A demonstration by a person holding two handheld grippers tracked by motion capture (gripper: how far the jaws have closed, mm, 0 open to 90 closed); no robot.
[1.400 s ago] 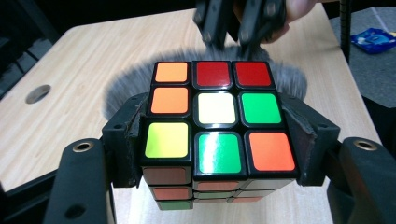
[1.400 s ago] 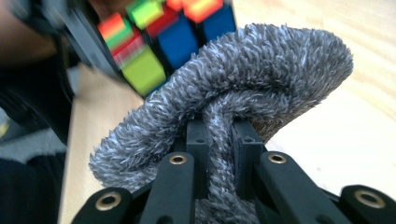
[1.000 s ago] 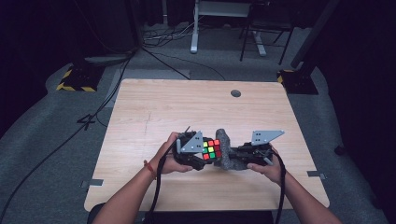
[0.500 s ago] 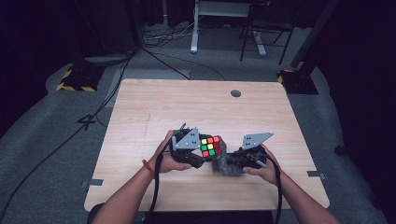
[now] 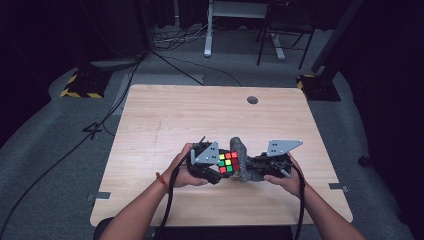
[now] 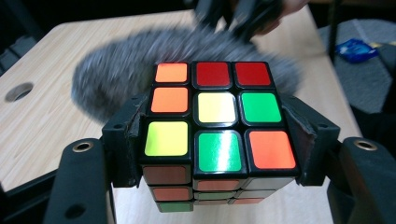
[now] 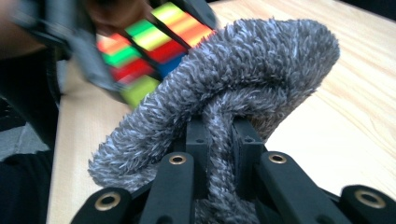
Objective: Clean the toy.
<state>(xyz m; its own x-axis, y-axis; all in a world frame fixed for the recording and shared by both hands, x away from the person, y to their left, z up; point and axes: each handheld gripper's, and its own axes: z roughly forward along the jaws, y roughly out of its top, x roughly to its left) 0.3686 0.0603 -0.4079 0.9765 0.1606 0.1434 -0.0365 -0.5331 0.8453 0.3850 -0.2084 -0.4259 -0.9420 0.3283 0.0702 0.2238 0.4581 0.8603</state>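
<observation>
- Basically, the wooden table (image 5: 165, 120) carried the whole job, with both hands working near its 6 o'clock edge in the high view.
- Grey fuzzy cloth (image 7: 243, 79) was bunched and pinched in the right gripper (image 7: 219, 135), jaws narrow and clamped on a fold of it; in the high view it sat at 3 o'clock of the cube, touching it.
- Left gripper (image 6: 217, 140) held the Rubik's cube (image 6: 217, 116), jaws pressed on its two opposite sides, scrambled face up.
- Cube was off the table surface as far as the left gripper view showed, with the cloth behind it at 12 o'clock.
- Round cable hole (image 5: 252, 100) sat near the table's far edge, well apart from the work.
</observation>
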